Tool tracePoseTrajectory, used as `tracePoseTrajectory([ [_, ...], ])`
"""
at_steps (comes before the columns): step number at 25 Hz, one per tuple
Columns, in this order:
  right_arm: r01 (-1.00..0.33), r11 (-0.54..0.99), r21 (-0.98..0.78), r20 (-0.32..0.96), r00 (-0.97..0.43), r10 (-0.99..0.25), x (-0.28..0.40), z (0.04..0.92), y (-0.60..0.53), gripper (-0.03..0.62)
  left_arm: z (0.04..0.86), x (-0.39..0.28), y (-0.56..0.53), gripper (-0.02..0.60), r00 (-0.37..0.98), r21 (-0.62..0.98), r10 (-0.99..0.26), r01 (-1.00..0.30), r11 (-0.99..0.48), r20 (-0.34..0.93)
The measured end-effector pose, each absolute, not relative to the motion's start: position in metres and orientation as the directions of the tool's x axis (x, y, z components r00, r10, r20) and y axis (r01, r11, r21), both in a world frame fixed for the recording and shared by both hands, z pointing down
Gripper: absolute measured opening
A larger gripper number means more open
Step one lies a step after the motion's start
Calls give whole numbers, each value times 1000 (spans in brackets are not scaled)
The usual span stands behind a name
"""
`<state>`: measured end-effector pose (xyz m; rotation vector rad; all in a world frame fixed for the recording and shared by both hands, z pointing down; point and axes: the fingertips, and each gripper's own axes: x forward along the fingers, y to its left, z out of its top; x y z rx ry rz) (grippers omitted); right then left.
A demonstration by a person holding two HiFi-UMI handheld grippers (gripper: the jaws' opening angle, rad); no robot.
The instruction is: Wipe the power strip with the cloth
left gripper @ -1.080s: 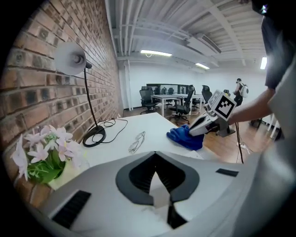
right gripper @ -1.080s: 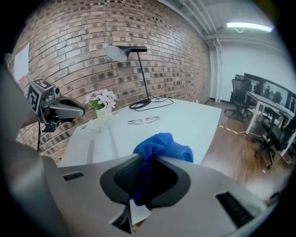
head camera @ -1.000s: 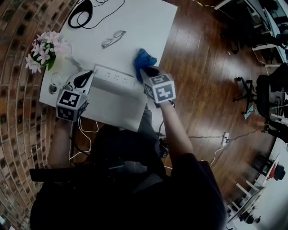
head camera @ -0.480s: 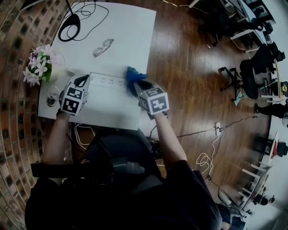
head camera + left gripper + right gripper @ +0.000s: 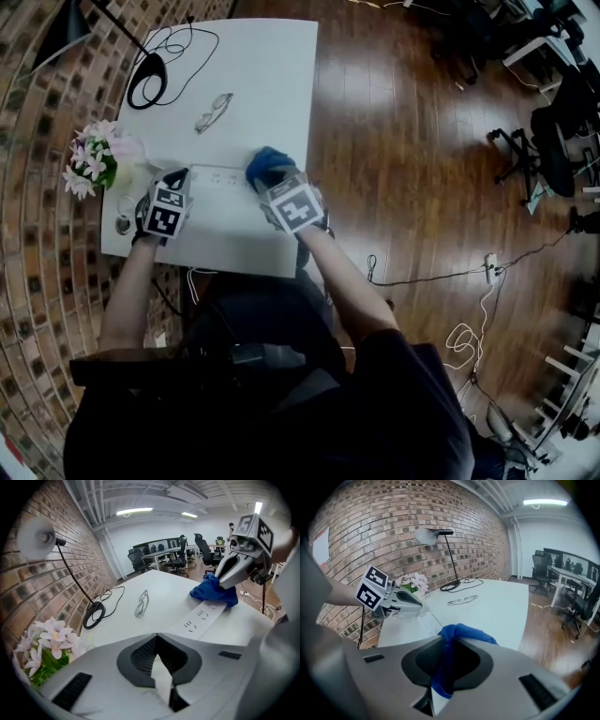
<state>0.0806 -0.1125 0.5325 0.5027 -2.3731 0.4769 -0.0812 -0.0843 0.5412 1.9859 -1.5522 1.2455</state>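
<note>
A white power strip (image 5: 218, 178) lies across the white table (image 5: 272, 75). Its right part is covered by a blue cloth (image 5: 267, 165), and my right gripper (image 5: 275, 184) is shut on that cloth. The right gripper view shows the cloth (image 5: 461, 632) bunched between the jaws of the right gripper (image 5: 443, 667), with the strip (image 5: 426, 623) just beyond. My left gripper (image 5: 179, 176) is shut at the strip's left end; whether it touches the strip I cannot tell. From the left gripper (image 5: 157, 644) the strip (image 5: 204, 618) runs away to the cloth (image 5: 213, 592).
A pot of pink flowers (image 5: 94, 164) stands at the table's left edge, close to my left gripper. Glasses (image 5: 214, 112) lie behind the strip. A lamp base with its black cable (image 5: 145, 80) sits at the far left corner. The table's right edge drops to wooden floor (image 5: 394, 141).
The right gripper has slid the cloth leftward from the strip's right end further onto the strip. The left gripper has come down and turned at the strip's left end.
</note>
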Motion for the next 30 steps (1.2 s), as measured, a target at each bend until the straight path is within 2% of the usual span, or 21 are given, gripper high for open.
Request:
tracePoseTrajectory([
  [3,-493,848,-193,691,-682,-240,76,541,-110,37,544,-96,-82,6,2,-246,-606,-913,-326,795],
  [7,-533,835,-139,728,-626,-278,77,552,-109,37,558,-102,-75,6,55,-208,-583,-903,-375,810],
  [15,-660,748,-76,786,-501,-363,76,559,-106,38,571,-97,-76,6,233,-141,-575,-835,-531,784],
  [21,-730,683,-34,810,-421,-410,74,563,-106,38,577,-99,-76,8,338,-49,-601,-845,-533,724],
  [30,-785,619,16,803,-359,-477,61,564,-104,34,581,-100,-74,9,365,-24,-557,-821,-571,746],
])
